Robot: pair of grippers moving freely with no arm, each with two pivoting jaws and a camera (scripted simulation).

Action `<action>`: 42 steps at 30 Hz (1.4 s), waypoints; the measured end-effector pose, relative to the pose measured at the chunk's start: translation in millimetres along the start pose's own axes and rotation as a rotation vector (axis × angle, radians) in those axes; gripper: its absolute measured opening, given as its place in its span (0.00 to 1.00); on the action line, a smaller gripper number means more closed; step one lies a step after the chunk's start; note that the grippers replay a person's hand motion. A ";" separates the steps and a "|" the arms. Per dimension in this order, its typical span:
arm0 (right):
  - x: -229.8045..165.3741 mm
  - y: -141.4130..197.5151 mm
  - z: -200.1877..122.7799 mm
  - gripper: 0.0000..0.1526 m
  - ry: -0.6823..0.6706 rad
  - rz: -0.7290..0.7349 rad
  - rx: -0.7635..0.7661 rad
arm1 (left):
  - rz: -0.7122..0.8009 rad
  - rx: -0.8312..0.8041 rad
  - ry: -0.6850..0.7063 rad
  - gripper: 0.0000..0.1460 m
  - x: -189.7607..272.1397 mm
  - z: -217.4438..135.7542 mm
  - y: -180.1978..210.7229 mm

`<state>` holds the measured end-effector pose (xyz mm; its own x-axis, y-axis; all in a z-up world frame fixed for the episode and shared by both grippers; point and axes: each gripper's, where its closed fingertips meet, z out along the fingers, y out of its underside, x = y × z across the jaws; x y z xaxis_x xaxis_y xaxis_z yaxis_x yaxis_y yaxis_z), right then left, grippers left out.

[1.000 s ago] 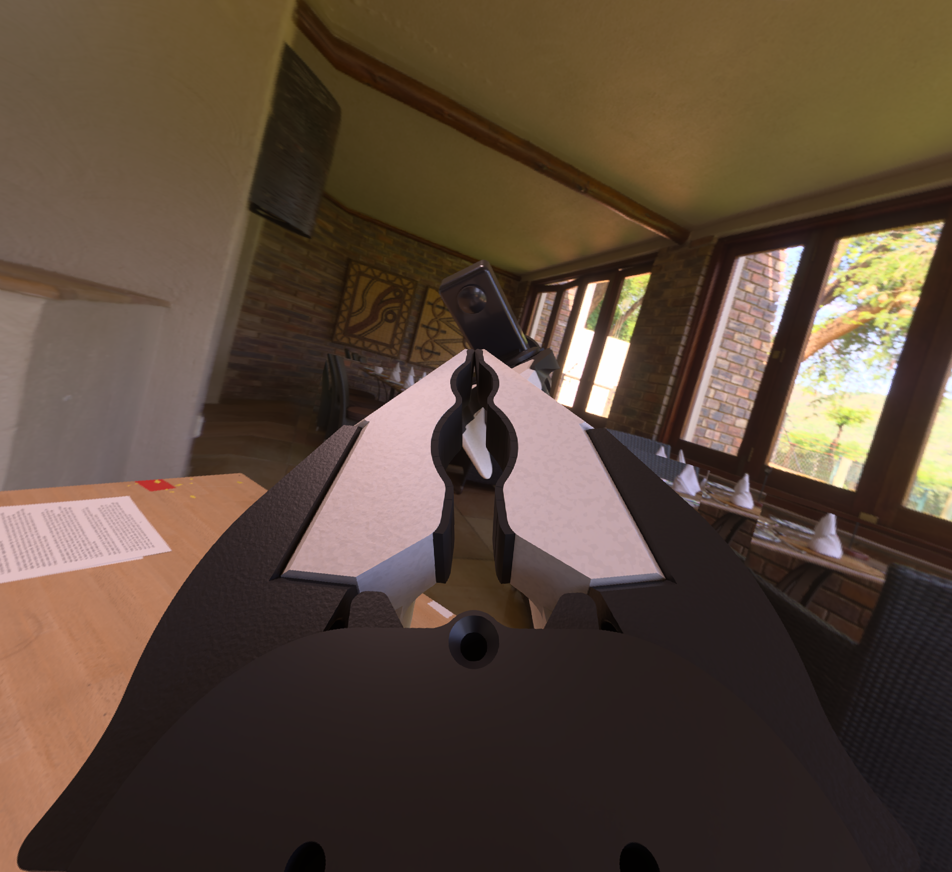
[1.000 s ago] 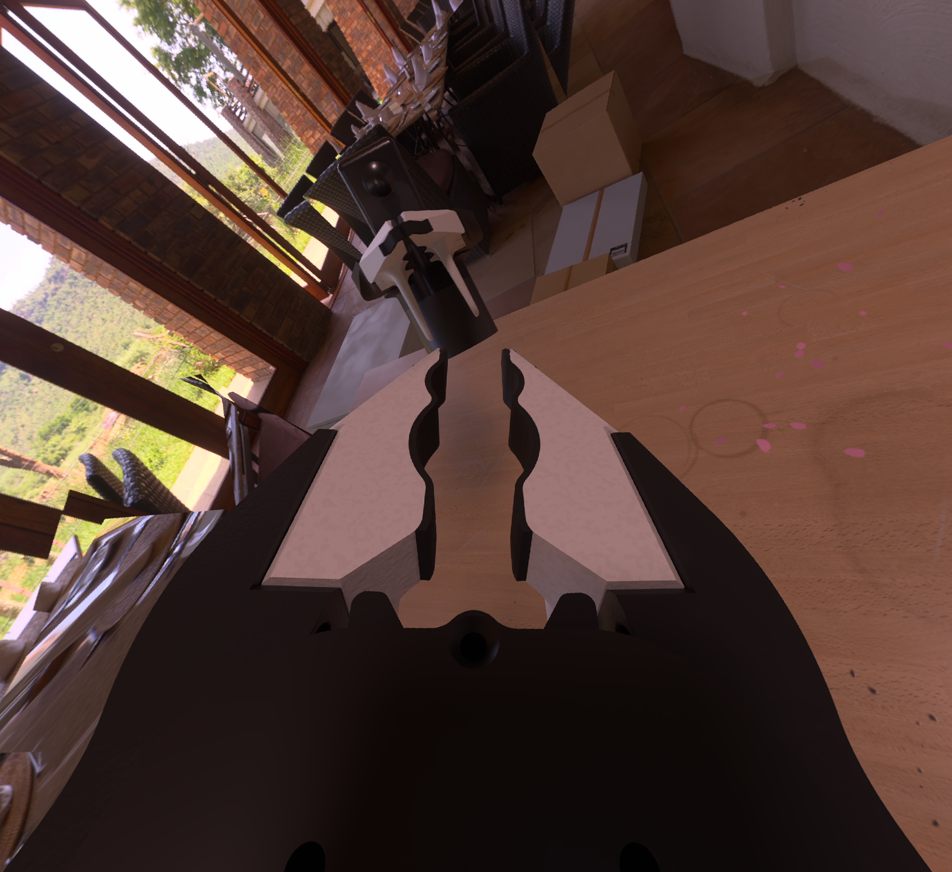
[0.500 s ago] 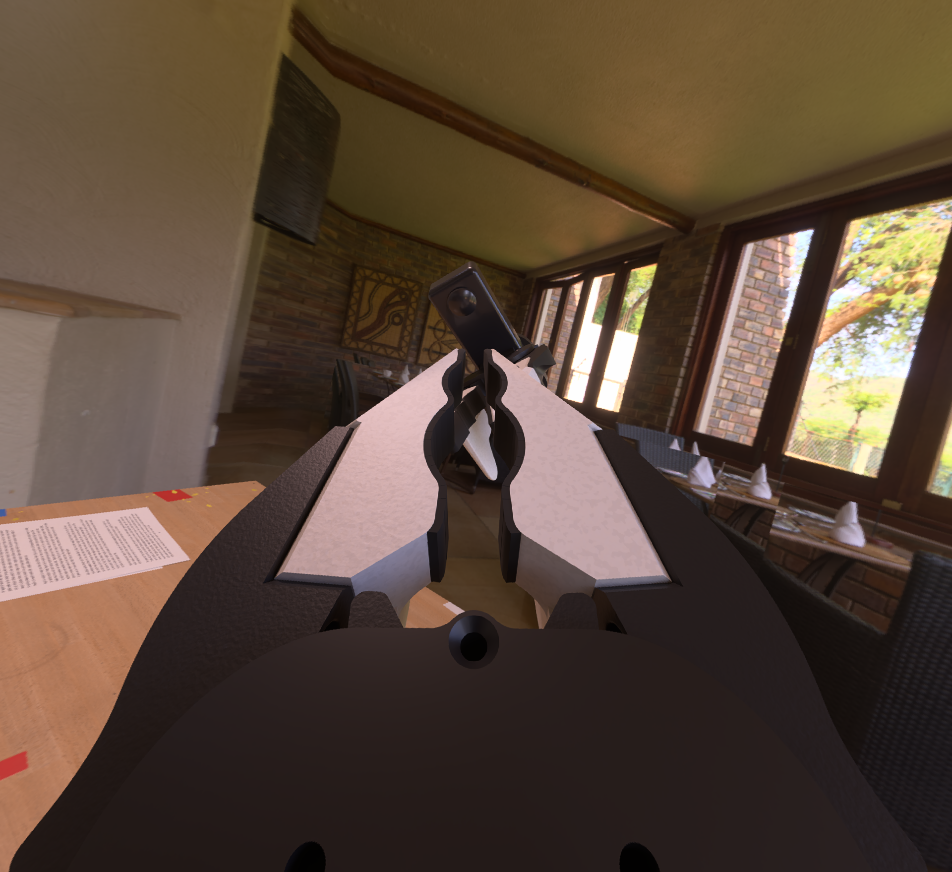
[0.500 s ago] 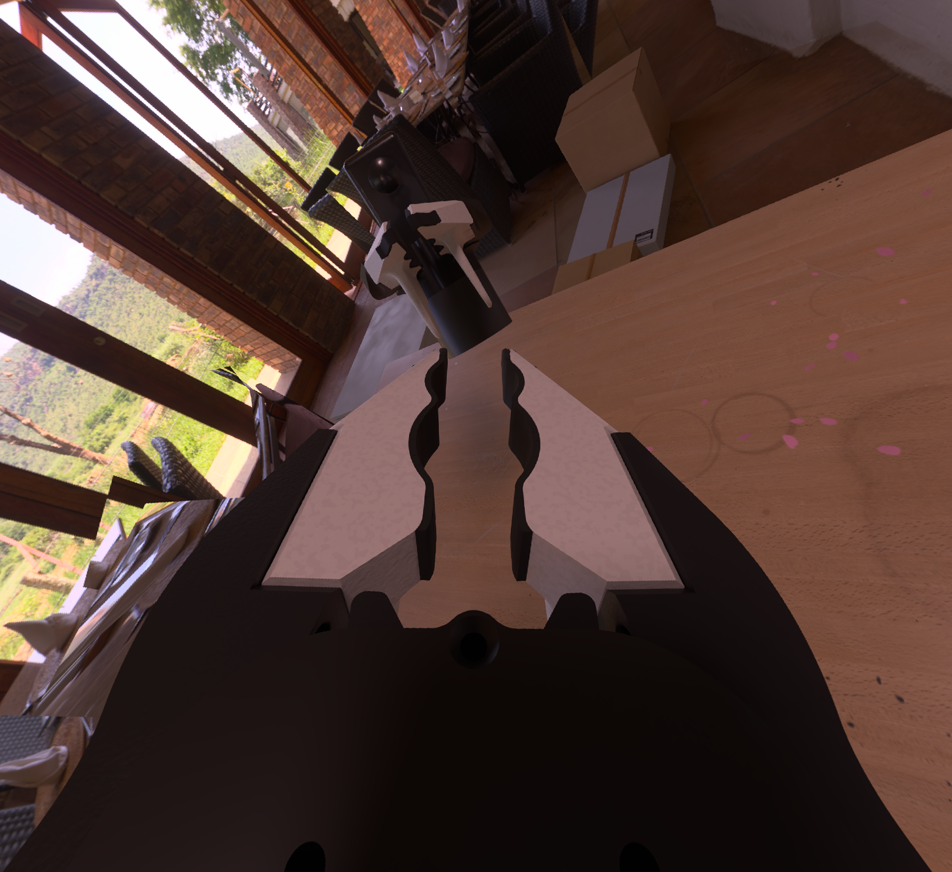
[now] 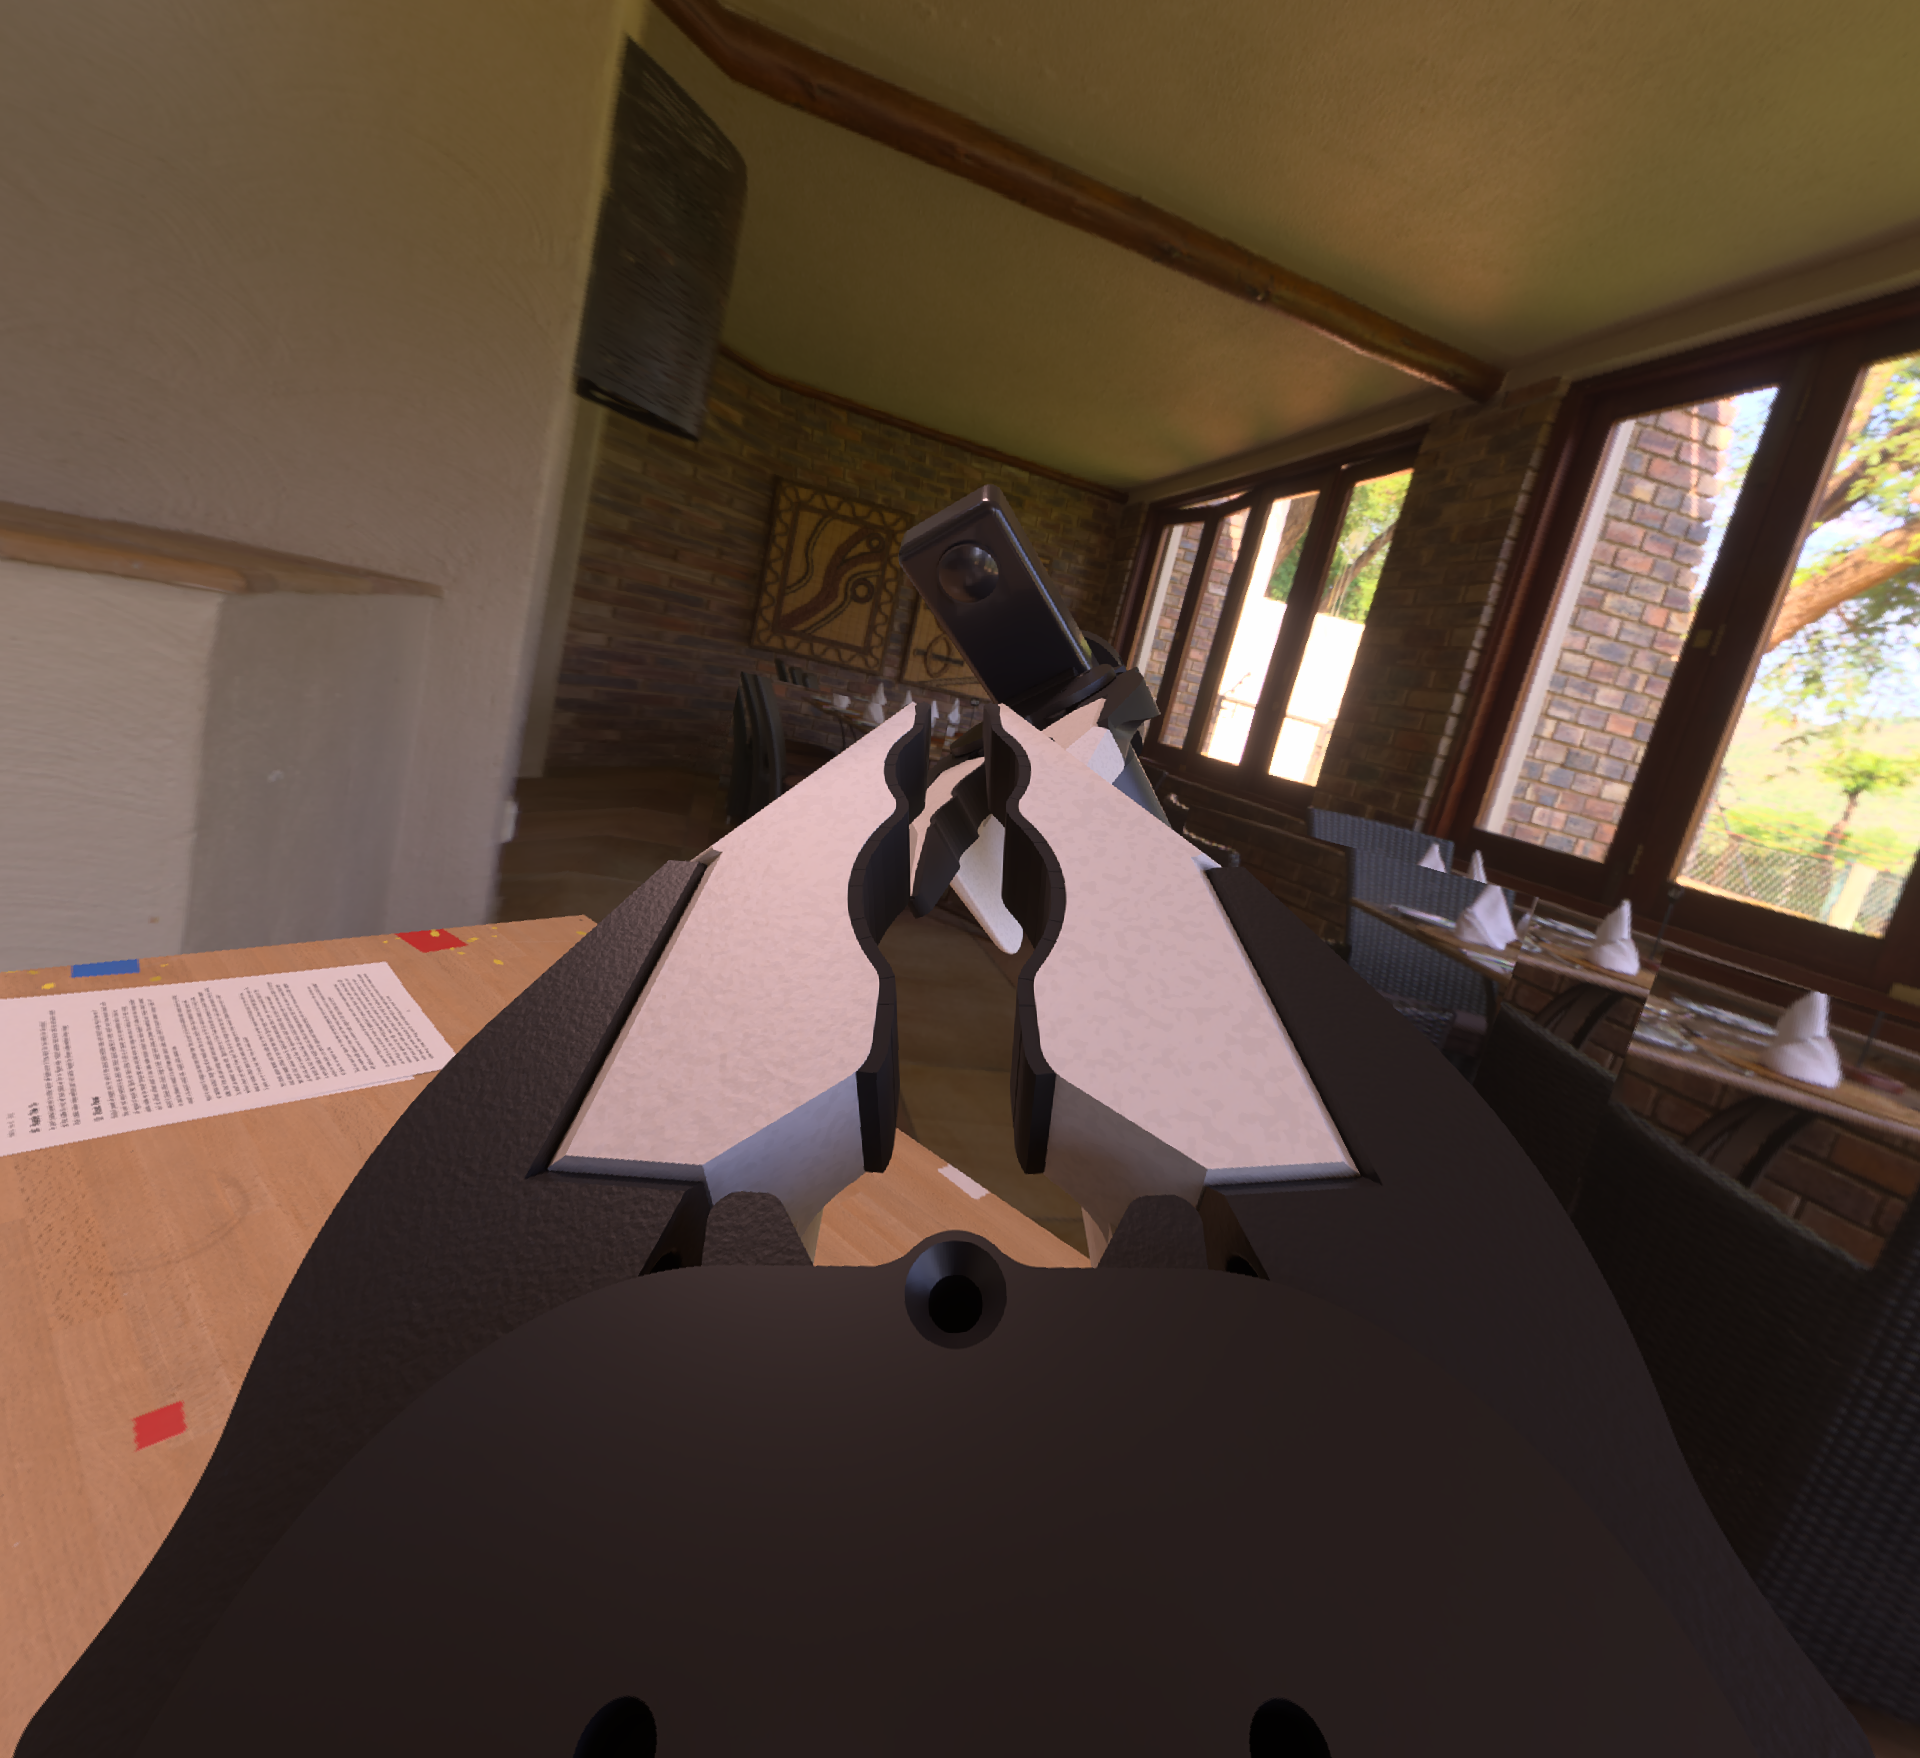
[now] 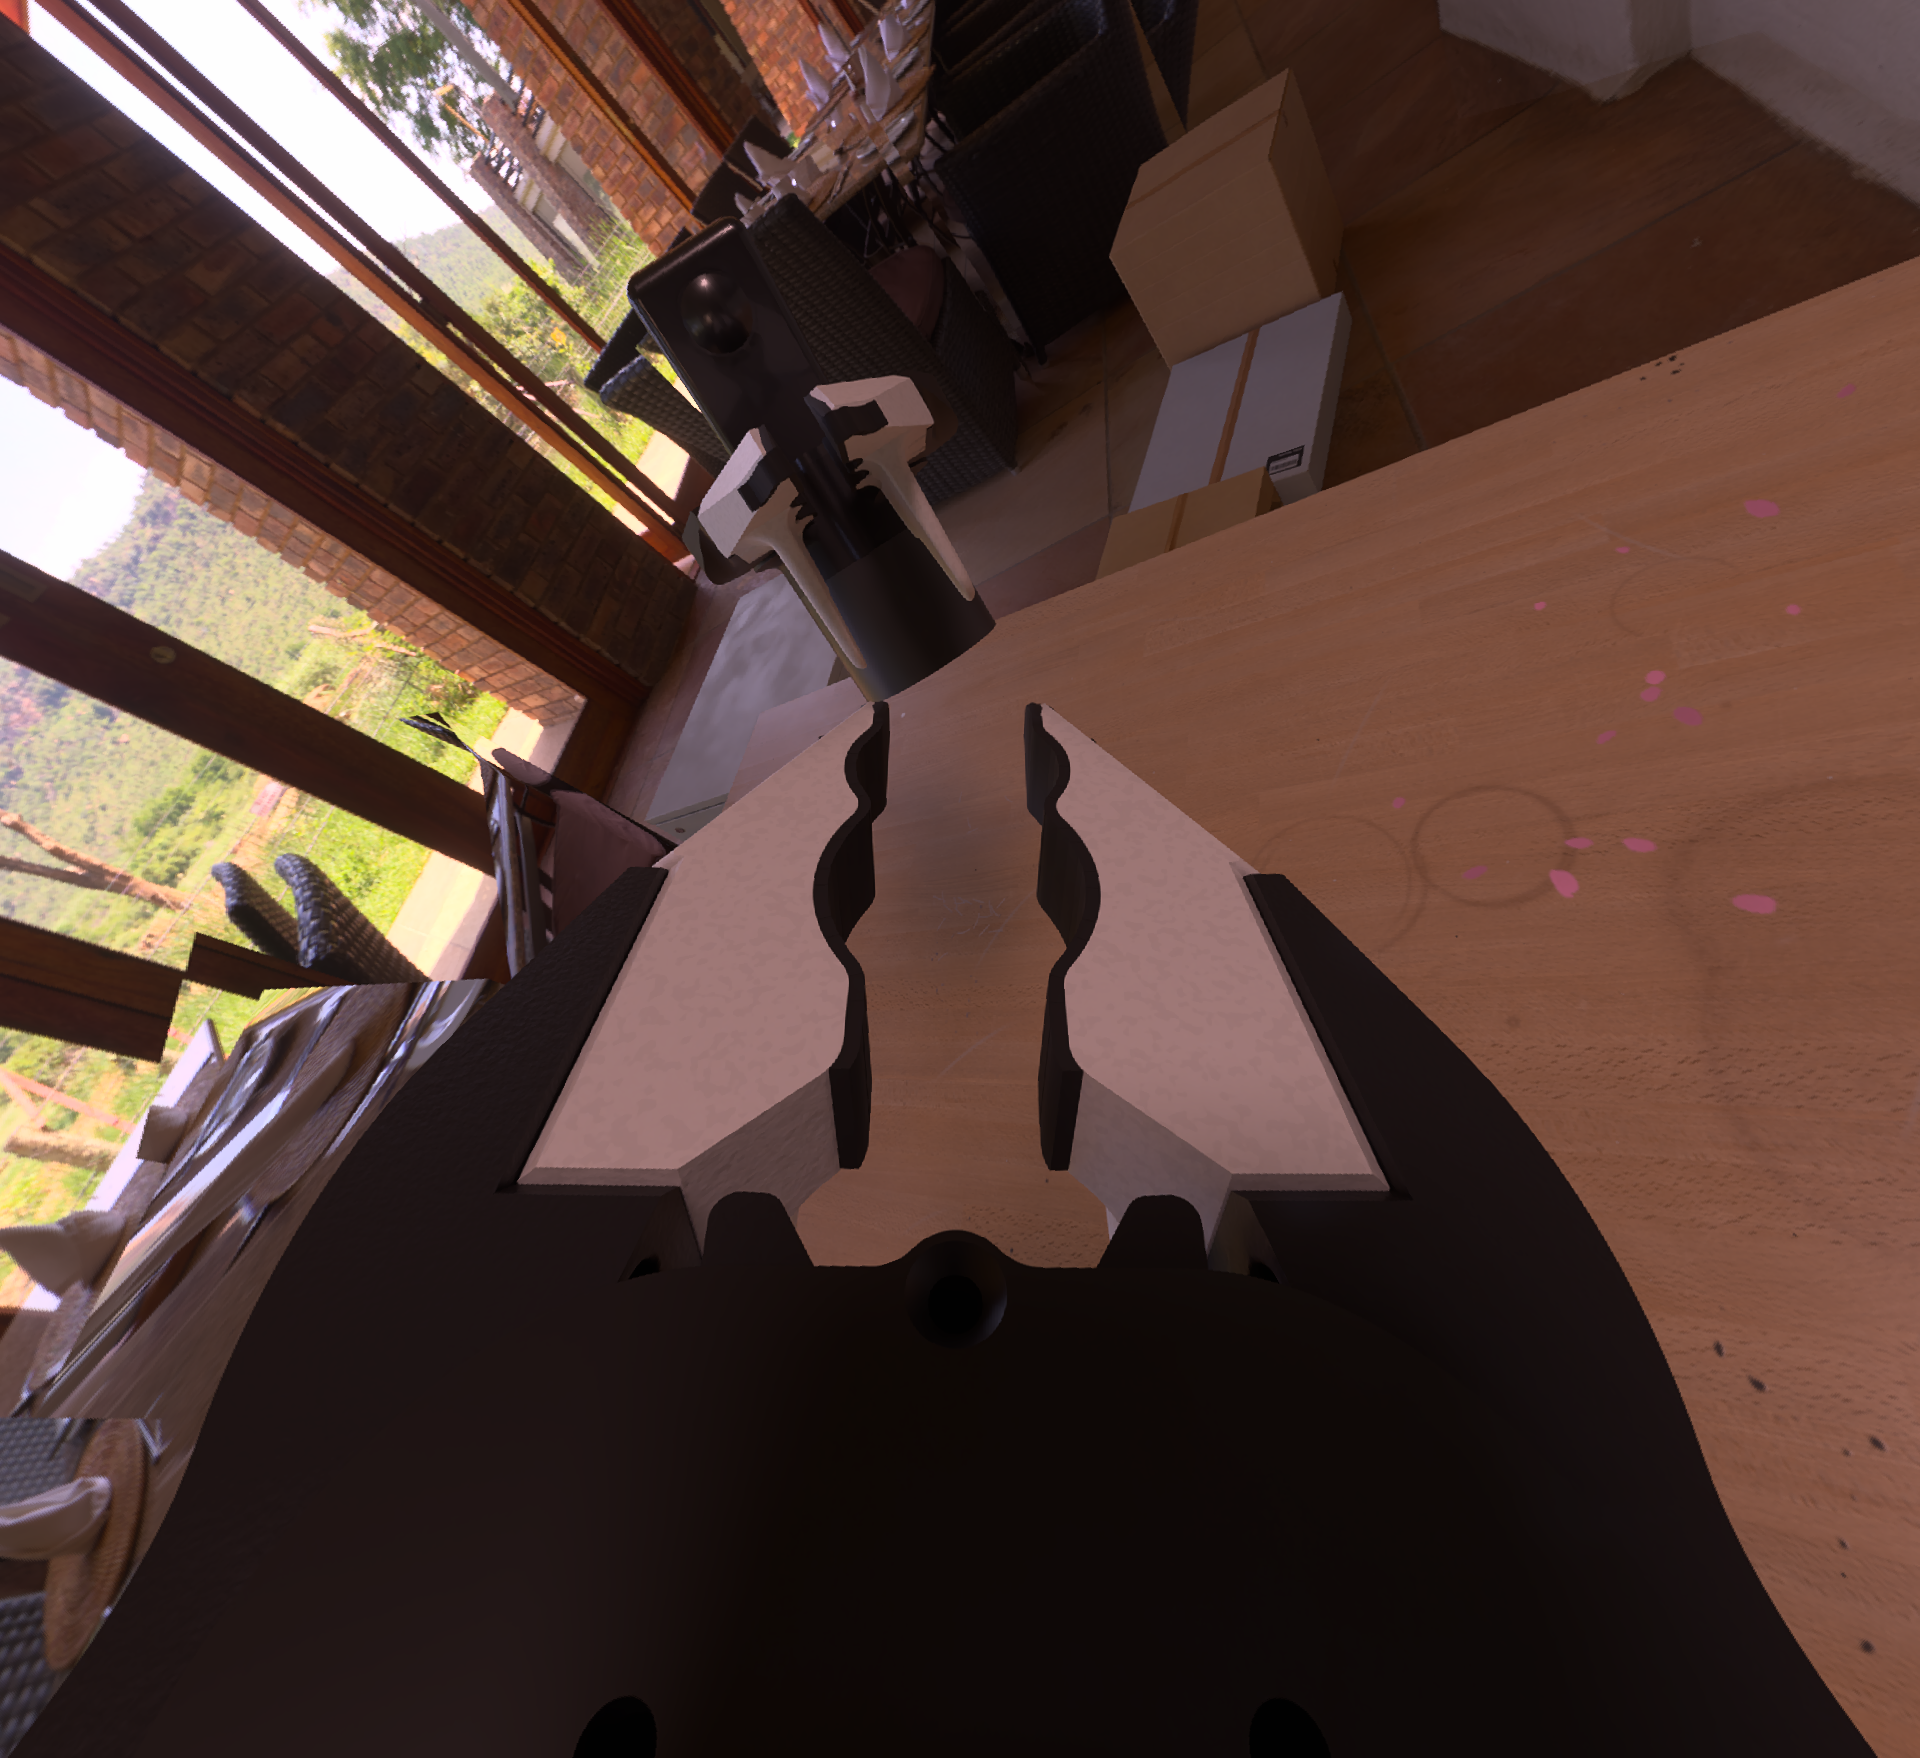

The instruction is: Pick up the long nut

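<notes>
**Clerk:** Now, item one, the largest?

**Checker:** Bench (image 5: 208, 1293), pale wood, bare grain under both grippers; faint ring marks (image 6: 1486, 846) on its top in the right wrist view.

**Clerk:** Item two?

**Checker:** Left gripper (image 5: 954, 737), raised above the bench's far corner and aimed out into the room. Fingers a little apart, narrow at the tips, nothing between them.

**Clerk:** Item three?

**Checker:** Right gripper (image 6: 954, 721), angled down at the bench near its edge. Fingers spread wider, only bare wood in the gap. Each gripper shows in the other's view, facing it, just beyond the fingertips.

**Clerk:** Smaller stock?

**Checker:** Cardboard box (image 6: 1226, 222) on the floor past the bench edge, with a grey box (image 6: 1236, 420) just beside it. One printed sheet (image 5: 208, 1043), flat on the bench to the left gripper's left. Red tape patch (image 5: 159, 1426) nearer the camera; blue patch (image 5: 104, 967) beyond the sheet. Pink flecks (image 6: 1754, 902), scattered near the ring marks.

**Clerk:** The long nut?

**Checker:** In neither view; I cannot tell where it is.
</notes>
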<state>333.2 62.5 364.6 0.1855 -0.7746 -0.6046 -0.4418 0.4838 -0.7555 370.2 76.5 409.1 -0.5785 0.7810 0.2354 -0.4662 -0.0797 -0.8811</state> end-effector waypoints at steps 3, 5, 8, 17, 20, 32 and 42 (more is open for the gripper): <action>-0.1 0.0 0.1 0.17 0.010 -0.006 0.002 | -0.002 0.003 -0.002 0.07 -0.1 0.2 0.0; -0.5 0.3 0.7 0.18 0.018 -0.015 0.005 | -0.006 0.003 -0.005 0.07 -0.2 0.4 0.1; -3.9 3.2 4.3 0.19 0.016 -0.039 -0.007 | -0.006 -0.006 -0.011 0.07 -0.5 0.8 0.2; -3.6 11.1 13.2 0.06 0.059 -0.042 0.006 | -0.002 -0.057 -0.049 0.07 -3.1 4.6 1.5; -4.0 10.2 10.2 0.12 0.073 -0.028 0.074 | 0.003 -0.066 -0.056 0.07 -4.1 5.4 1.5; 10.3 -27.2 -32.8 0.25 0.351 -0.182 0.320 | 0.020 -0.134 -0.066 0.07 -5.0 6.6 1.1; -2.1 -55.8 -19.7 0.28 0.269 -0.383 0.361 | 0.029 -0.162 -0.088 0.08 -4.1 6.7 0.2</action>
<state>340.1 29.2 413.0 0.0230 -0.9748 -0.2218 -0.0520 0.2204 -0.9740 368.0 69.2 410.7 -0.6494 0.7223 0.2377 -0.3386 0.0051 -0.9409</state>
